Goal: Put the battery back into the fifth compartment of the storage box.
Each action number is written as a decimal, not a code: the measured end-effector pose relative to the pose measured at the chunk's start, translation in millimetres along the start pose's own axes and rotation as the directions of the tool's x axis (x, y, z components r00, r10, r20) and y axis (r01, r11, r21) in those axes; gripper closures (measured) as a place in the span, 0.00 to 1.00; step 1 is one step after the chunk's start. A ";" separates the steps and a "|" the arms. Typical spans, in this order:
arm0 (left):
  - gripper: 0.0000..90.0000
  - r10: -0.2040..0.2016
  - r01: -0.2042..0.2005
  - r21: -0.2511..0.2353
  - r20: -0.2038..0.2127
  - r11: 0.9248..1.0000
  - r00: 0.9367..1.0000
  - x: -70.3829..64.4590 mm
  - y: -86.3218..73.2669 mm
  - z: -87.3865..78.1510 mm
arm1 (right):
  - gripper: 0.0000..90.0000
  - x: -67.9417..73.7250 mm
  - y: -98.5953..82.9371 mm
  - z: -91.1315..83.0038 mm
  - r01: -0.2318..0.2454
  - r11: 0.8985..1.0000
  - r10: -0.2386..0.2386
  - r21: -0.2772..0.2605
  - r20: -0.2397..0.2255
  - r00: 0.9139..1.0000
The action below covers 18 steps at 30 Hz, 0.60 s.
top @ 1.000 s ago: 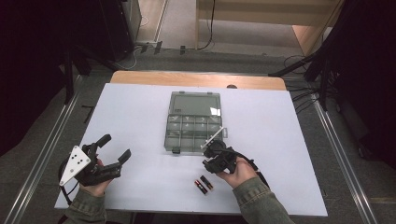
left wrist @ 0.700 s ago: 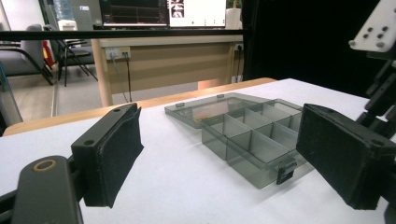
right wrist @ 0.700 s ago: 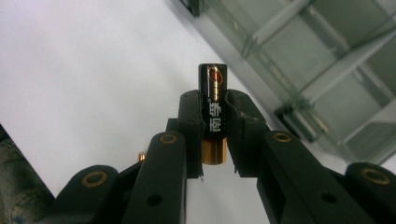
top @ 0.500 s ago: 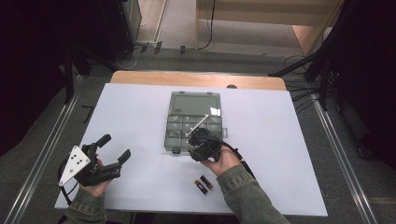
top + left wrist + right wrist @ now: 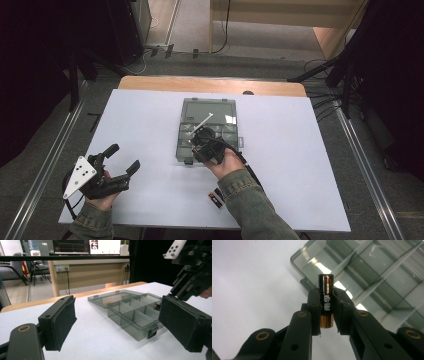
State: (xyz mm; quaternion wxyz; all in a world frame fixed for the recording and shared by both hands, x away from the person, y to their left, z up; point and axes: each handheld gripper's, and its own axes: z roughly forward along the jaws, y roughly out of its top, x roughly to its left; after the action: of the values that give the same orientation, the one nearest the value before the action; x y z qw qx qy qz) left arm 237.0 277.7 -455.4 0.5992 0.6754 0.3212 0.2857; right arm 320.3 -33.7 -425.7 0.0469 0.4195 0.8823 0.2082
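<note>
Our right gripper (image 5: 326, 305) clamping a black-and-gold battery (image 5: 326, 300) over the grey compartment box (image 5: 220, 111), our left gripper (image 5: 119, 164) spread wide, idle on the white table (image 5: 310, 165)

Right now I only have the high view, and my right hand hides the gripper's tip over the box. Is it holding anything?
Observer: Yes. The right gripper is shut on a black battery, with its gold end toward the hand.
Operator: Where does the battery's tip point?
Observer: At a corner compartment of the box, by the right gripper view.
Operator: Are the front compartments free?
Observer: In the left gripper view, the front row looks empty.
</note>
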 end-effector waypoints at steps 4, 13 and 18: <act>0.16 0.001 -0.001 -0.001 0.000 1.000 1.000 0.3 0.0 -0.2 | 0.86 -1.7 9.5 6.9 -0.055 0.998 0.054 -0.027 -0.030 0.998; 0.16 0.001 -0.001 0.002 0.004 1.000 1.000 0.3 -0.2 0.2 | 0.86 -2.8 13.2 13.0 -0.194 0.979 0.188 -0.066 -0.086 0.978; 0.16 0.000 0.000 0.000 0.006 1.000 1.000 0.0 -0.2 0.2 | 0.86 -2.9 15.9 16.0 -0.264 0.960 0.253 -0.092 -0.113 0.961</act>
State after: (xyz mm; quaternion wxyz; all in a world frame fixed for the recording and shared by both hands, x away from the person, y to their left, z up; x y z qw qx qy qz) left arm 237.1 277.6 -455.6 0.6000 0.6764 0.3193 0.2836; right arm 337.7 -21.7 -434.1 -0.0029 0.5172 0.8089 0.2797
